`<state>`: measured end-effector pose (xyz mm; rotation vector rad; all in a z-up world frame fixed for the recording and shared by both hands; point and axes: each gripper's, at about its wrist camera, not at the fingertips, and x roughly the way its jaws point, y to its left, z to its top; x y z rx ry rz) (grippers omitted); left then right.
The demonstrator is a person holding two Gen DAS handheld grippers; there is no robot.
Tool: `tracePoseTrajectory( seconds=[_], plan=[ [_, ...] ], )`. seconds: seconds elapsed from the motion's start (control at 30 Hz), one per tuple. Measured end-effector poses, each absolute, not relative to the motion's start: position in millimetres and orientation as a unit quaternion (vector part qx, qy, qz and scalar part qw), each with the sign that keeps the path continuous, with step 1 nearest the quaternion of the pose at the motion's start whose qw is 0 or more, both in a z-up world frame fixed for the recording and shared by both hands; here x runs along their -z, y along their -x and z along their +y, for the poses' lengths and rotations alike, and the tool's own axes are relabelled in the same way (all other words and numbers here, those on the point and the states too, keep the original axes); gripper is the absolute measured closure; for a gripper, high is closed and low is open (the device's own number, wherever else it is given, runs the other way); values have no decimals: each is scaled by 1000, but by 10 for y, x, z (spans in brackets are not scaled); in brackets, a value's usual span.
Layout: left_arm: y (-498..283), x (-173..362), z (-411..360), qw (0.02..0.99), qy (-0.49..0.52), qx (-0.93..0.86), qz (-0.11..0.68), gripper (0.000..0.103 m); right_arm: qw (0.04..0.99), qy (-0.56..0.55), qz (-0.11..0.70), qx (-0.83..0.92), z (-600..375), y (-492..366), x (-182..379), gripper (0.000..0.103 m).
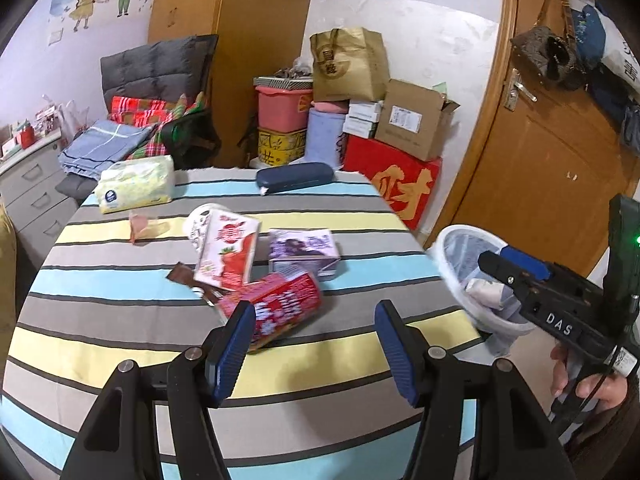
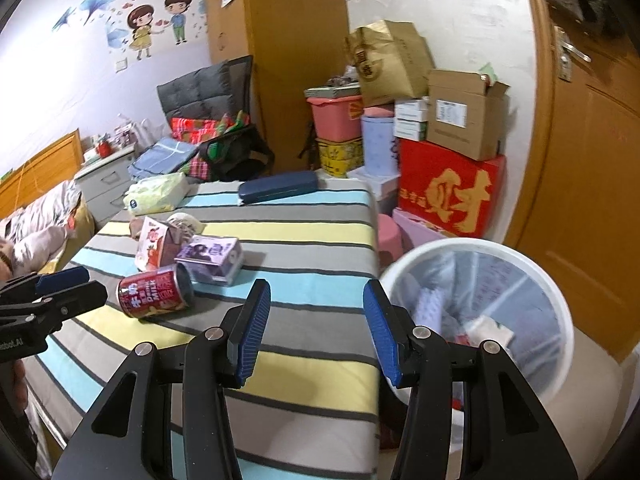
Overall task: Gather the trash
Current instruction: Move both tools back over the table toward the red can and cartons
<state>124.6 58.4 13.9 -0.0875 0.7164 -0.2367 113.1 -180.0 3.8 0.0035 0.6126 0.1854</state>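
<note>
Left gripper [image 1: 316,344] jaws spread wide, nothing between them, hovering over the striped table [image 1: 120,320] just short of the red can [image 1: 276,312], which lies on its side. Right gripper [image 2: 316,332] also spread apart and empty, sitting at the table's right edge beside the white bin [image 2: 556,292].

Containers, left to right: tissue pack [image 1: 136,184] at the far left of the table; red can open-ended, inside not readable; red-and-white carton [image 1: 228,252] lying flat, leaning over a white cup [image 1: 200,220]; purple carton [image 1: 304,248] just right of it, on its side; blue case [image 1: 294,176] closed at the far edge. White bin off the table's right side, lined with a clear bag, holds crumpled white and bluish trash; one white wad [image 2: 492,330] shows near the rim.

Left wrist view only: brown wrapper [image 1: 188,274] poking from under the red-and-white carton, a pink scrap [image 1: 140,226] near the tissue pack, and the right gripper from the side over the bin mouth. Right wrist view only: the bin's full interior, the can's label, a bed at far left, the left gripper's tips [image 2: 60,284] at the left edge.
</note>
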Motion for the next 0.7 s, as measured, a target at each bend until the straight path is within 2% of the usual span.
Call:
tracePoseTrajectory(
  seconds=[0.07, 0.7],
  plan=[
    [-1294, -86, 634, 926, 35, 111, 359, 35, 948, 1, 302, -98, -1741, -1164, -29, 53],
    [-1970, 357, 575, 895, -75, 155, 411, 35, 924, 30, 333, -184, -1302, -1802, 19, 53]
  ],
)
